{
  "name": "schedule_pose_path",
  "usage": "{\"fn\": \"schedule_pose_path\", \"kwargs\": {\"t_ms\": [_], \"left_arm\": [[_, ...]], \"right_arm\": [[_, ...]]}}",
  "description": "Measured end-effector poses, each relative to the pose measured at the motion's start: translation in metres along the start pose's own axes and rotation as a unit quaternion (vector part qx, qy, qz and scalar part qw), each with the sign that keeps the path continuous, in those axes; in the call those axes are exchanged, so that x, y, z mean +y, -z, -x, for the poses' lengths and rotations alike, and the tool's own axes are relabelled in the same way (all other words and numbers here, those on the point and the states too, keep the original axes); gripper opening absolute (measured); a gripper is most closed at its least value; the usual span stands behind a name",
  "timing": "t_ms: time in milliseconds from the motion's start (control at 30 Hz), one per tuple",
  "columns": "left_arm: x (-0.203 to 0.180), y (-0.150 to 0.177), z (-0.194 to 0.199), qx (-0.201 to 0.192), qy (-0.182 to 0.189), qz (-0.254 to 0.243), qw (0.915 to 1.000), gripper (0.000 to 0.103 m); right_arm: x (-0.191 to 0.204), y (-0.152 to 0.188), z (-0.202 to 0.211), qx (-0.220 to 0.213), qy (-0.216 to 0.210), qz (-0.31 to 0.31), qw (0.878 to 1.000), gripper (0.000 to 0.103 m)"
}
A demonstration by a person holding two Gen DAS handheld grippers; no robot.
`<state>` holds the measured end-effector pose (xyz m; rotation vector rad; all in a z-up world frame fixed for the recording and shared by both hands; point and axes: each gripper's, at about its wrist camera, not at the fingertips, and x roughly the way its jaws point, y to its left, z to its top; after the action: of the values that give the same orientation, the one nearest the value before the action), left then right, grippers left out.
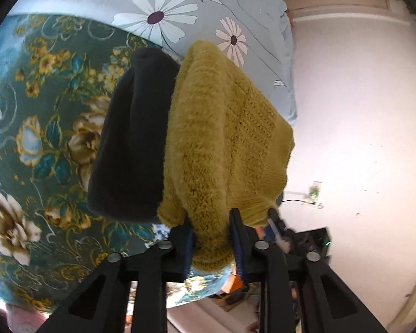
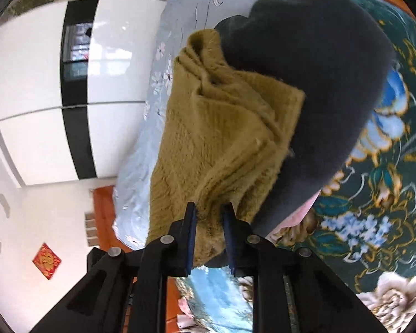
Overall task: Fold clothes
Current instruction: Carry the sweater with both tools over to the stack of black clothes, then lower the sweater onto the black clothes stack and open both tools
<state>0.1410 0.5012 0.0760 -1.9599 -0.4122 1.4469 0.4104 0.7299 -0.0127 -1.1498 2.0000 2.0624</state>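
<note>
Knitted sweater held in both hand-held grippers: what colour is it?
Mustard yellow-green; the sweater shows best in the left wrist view.

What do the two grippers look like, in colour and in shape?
Both look alike. The left gripper and the right gripper have matte black angular plastic arms with triangular cut-outs and round silver pivot pins. Each finger carries a flat dark blue pad. No cables, markings or sleeves are visible.

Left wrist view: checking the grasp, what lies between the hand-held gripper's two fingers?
A bunched edge of the mustard knit sweater fills the left hand-held gripper, shown in the left wrist view.
</note>
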Motion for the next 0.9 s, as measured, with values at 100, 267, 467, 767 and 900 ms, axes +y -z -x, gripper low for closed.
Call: {"fn": "schedule_pose_path", "kwargs": {"t_ms": [100, 267, 467, 767, 900], "left_arm": [[-0.040, -0.027, 0.020, -0.032, 0.040, -0.019, 0.9985, 0.019], [-0.089, -0.026, 0.062, -0.102, 0.131, -0.111, 0.9799, 0.020], [-0.002, -0.006, -0.034, -0.011, -0.010, -0.048, 0.9987, 0.020], [0.014, 0.009, -0.039, 0.029, -0.027, -0.044, 0.9982, 0.026], [-0.031, 0.007, -0.002, -0.029, -0.088, -0.167, 0.9817, 0.030]], "right_arm": [[0.031, -0.029, -0.001, 0.001, -0.005, 0.015, 1.000, 0.016], [0.151, -0.059, 0.052, -0.082, -0.076, 0.182, 0.977, 0.016], [0.052, -0.047, 0.021, -0.051, 0.035, 0.134, 0.989, 0.016], [-0.014, -0.035, 0.016, -0.030, 0.087, 0.081, 0.992, 0.020], [0.028, -0.046, 0.039, -0.070, 0.134, 0.169, 0.974, 0.021]]}}
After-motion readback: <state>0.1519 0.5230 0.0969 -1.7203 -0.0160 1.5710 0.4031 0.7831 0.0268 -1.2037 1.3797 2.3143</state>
